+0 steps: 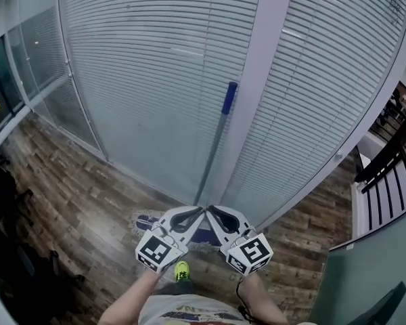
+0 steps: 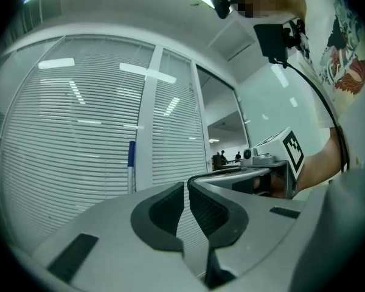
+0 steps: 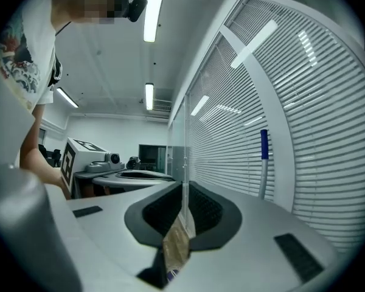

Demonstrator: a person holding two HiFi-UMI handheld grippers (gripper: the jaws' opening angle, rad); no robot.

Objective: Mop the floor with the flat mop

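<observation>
The flat mop leans upright against the glass wall ahead. Its grey handle (image 1: pixel 215 147) ends in a blue grip (image 1: pixel 230 97), and its blue-and-white head (image 1: pixel 145 221) lies on the wood floor, partly hidden behind my grippers. My left gripper (image 1: pixel 197 212) and right gripper (image 1: pixel 213 212) are side by side, level, tips close together and pointing at the mop. Both are shut with nothing between the pads. The handle (image 2: pixel 131 163) stands apart beyond the left gripper (image 2: pixel 186 190) in the left gripper view. It is likewise clear of the right gripper (image 3: pixel 184 190), off to that gripper's right (image 3: pixel 264 163).
A curved glass partition with white blinds (image 1: pixel 142 80) and a white post (image 1: pixel 257 80) closes the space ahead. Dark furniture (image 1: pixel 7 202) stands at the left, black chairs (image 1: pixel 389 161) and a grey panel (image 1: pixel 372 276) at the right. My yellow-green shoe (image 1: pixel 182 271) is below the grippers.
</observation>
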